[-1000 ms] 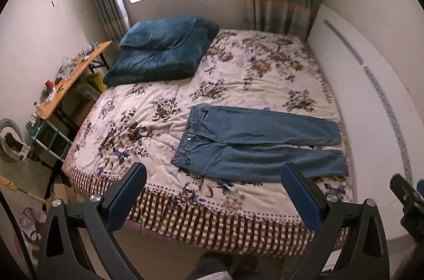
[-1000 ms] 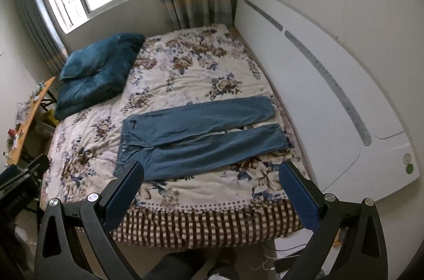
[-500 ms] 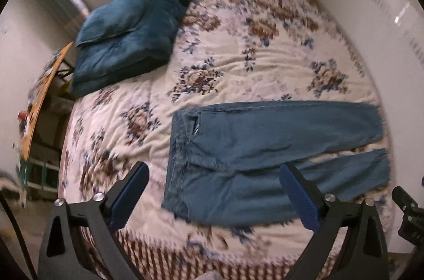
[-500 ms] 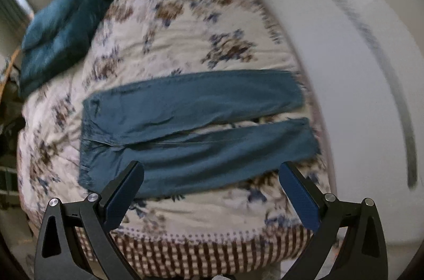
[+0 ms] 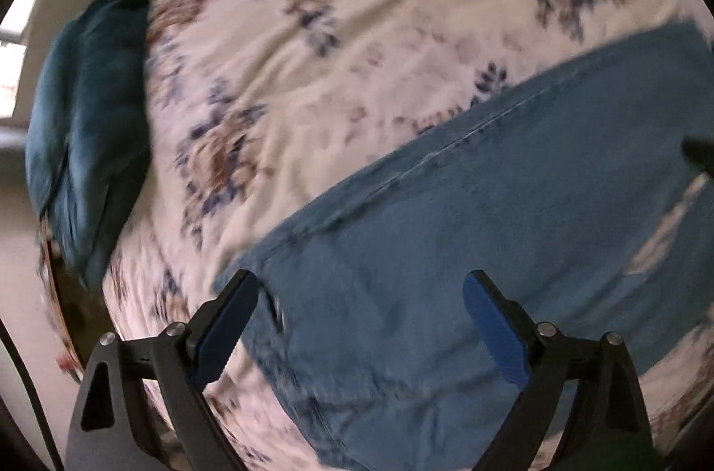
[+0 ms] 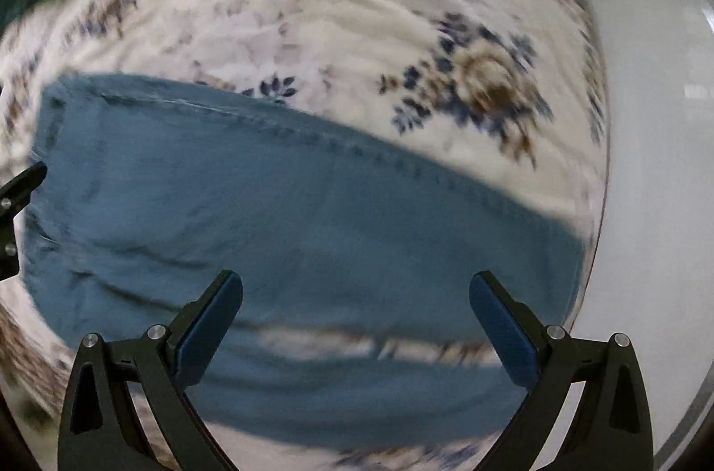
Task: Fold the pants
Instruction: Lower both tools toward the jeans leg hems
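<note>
Blue denim pants (image 5: 468, 248) lie flat on the flowered bedspread (image 5: 357, 25), legs side by side with a narrow gap between them. My left gripper (image 5: 359, 288) hovers just above the waist end; its jaws stand wide and are closing slightly, with no cloth between the pads. In the right wrist view the pants (image 6: 290, 212) fill the lower half. My right gripper (image 6: 354, 288) hangs open above the leg ends, pointing straight down, with nothing pinched. Both views are blurred by motion.
A dark teal pillow and folded blanket (image 5: 85, 123) lie at the bed's left end. The white headboard panel (image 6: 660, 159) runs along the right side of the bed, close to the leg cuffs. Bedspread (image 6: 334, 2) stretches beyond the pants.
Both grippers have dropped from a high view of the whole room to just above the pants. The left one now sits over the waist, the right one over the leg ends.
</note>
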A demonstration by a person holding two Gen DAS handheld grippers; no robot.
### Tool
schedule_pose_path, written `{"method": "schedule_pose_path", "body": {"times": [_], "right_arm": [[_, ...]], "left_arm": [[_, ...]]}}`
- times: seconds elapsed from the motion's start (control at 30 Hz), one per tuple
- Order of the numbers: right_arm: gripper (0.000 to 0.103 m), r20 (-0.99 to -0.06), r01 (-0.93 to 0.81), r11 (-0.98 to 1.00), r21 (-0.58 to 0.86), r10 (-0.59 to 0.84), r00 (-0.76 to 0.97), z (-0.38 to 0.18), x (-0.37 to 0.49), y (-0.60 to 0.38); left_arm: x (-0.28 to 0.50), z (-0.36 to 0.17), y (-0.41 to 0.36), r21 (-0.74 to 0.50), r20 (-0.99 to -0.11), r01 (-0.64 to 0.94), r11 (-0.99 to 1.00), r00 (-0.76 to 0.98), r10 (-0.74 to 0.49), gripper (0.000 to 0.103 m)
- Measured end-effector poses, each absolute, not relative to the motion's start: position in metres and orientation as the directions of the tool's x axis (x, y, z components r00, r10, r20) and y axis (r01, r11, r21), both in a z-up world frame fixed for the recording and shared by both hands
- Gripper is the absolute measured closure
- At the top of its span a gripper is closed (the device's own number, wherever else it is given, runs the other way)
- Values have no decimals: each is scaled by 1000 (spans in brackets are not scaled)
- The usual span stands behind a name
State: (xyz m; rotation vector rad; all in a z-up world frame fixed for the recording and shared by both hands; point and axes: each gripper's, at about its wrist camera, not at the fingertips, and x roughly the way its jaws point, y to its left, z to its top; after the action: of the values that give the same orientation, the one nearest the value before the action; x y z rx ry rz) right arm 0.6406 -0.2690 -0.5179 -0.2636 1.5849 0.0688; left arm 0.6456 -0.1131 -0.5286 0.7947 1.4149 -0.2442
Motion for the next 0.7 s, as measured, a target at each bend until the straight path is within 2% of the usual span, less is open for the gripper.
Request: {"method": "schedule_pose_path", "body": {"times": [0.1, 0.27, 0.63, 0.67, 0.7], "right_arm": [[0, -984, -353, 924, -147, -173, -45, -557, 673, -258], [0, -973, -510, 856, -84, -181, -144, -616, 707, -245], [1, -921, -617, 787, 16, -228, -315, -699, 721, -256], [4, -918, -618, 785, 27, -226, -326, -703, 718, -257], [12, -915, -618, 785, 46, -215, -341, -705, 715, -259]], "left_arm": [[672, -568, -129, 344, -933, 678, 650, 169, 318, 9], [708, -620, -148, 286, -941, 776, 562, 117, 318, 9], [726, -678, -158, 62, -945, 868, 493, -107, 308, 10], [726, -679, -157, 35, -946, 862, 506, -135, 295, 18], [726, -680, -157, 8, -946, 855, 519, -162, 281, 27]]}}
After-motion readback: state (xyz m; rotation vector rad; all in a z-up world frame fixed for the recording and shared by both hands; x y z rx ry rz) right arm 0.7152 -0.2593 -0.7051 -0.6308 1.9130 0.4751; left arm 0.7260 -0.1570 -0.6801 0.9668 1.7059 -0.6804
